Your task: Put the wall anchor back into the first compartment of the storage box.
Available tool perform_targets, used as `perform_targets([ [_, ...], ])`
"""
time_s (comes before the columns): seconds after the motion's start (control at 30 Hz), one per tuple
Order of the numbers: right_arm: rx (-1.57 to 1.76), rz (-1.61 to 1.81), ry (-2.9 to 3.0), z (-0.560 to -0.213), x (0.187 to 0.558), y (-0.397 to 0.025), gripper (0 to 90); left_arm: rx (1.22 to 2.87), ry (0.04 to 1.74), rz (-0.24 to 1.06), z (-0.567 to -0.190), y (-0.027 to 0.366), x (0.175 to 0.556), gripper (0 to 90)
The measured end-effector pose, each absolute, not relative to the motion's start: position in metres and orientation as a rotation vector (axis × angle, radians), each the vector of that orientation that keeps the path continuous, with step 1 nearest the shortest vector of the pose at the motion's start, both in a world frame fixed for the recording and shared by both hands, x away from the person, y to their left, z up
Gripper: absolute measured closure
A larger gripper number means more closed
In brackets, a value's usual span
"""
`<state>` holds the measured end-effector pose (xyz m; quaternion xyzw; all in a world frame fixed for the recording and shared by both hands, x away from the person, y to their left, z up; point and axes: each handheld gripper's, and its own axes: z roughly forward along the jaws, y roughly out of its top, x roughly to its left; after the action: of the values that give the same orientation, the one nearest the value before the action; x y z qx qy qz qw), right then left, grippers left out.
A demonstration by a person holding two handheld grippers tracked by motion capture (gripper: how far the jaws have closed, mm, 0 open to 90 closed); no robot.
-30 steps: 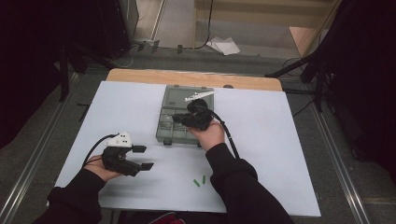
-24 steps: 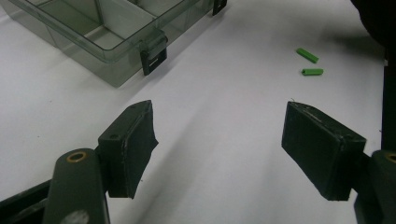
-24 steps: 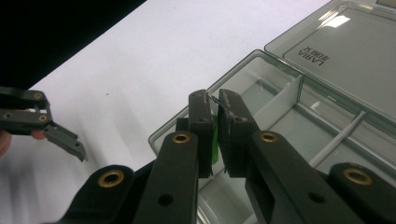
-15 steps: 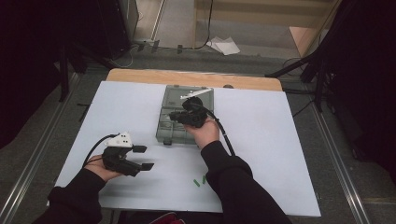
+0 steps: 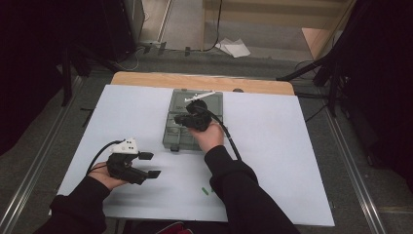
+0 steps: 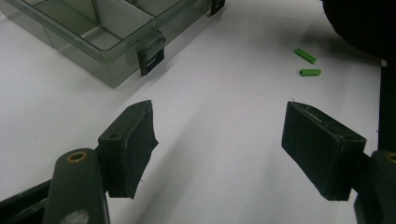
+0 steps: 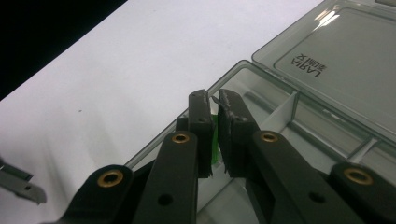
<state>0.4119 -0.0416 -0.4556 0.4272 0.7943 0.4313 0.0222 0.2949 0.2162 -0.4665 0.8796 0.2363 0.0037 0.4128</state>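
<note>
A smoky clear compartment box [image 5: 174,136] lies open mid-table, its lid [image 7: 345,51] folded back. My right gripper [image 5: 181,119] hovers over the box's left compartments [image 7: 299,121]; its jaws [image 7: 214,100] are shut on a small green piece [image 7: 214,140]. Two more green pieces [image 5: 204,191] lie on the white tabletop near the right sleeve, and also appear in the left gripper view [image 6: 305,55]. My left gripper [image 5: 150,165] rests low at the front left, open with nothing between its pads [image 6: 219,135]. The box's front corner and latch [image 6: 150,60] sit ahead of it.
The white sheet [image 5: 292,161] covers the table, with a wooden edge [image 5: 146,78] at the back. Metal rails run along both sides of the table on the floor. A cable [image 5: 231,141] trails from the right gripper across the sheet.
The right gripper has drifted slightly left over the box, and the forearm has shifted with it. The left gripper has stayed in place.
</note>
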Motion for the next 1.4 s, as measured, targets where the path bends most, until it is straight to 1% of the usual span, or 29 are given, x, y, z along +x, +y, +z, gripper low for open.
perform_targets([
  [0.93, 1.376, 1.243, 2.47, -0.473, 0.434, -0.022, 84.8, 2.235, 0.587, 0.016, -0.467, 0.215, 0.295, 24.9],
  [0.97, 1.374, 1.235, 2.476, -0.473, 0.433, -0.021, 81.7, 2.235, 0.587, 0.016, -0.467, 0.215, 0.295, 24.9],
  [1.0, 1.374, 1.235, 2.476, -0.473, 0.433, -0.021, 81.7, 2.235, 0.588, 0.016, -0.467, 0.215, 0.295, 24.9],
  [1.03, 1.38, 1.262, 2.483, -0.474, 0.434, -0.022, 68.9, 2.234, 0.588, 0.016, -0.467, 0.215, 0.295, 25.0],
  [1.07, 1.38, 1.262, 2.483, -0.474, 0.434, -0.022, 68.9, 2.234, 0.588, 0.016, -0.467, 0.215, 0.295, 24.9],
  [1.17, 1.347, 1.26, 2.48, -0.47, 0.43, -0.024, 62.4, 2.234, 0.587, 0.016, -0.467, 0.215, 0.295, 24.9],
  [1.23, 1.327, 1.289, 2.478, -0.466, 0.427, -0.026, 59.5, 2.236, 0.583, 0.016, -0.467, 0.216, 0.295, 25.0],
  [1.3, 1.302, 1.308, 2.483, -0.463, 0.425, -0.028, 54.6, 2.234, 0.587, 0.014, -0.467, 0.216, 0.295, 25.0],
  [1.33, 1.266, 1.314, 2.499, -0.46, 0.422, -0.029, 50.6, 2.234, 0.587, 0.015, -0.467, 0.216, 0.295, 24.9],
  [1.4, 1.251, 1.322, 2.507, -0.459, 0.421, -0.03, 49.3, 2.236, 0.585, 0.017, -0.467, 0.216, 0.295, 24.9],
])
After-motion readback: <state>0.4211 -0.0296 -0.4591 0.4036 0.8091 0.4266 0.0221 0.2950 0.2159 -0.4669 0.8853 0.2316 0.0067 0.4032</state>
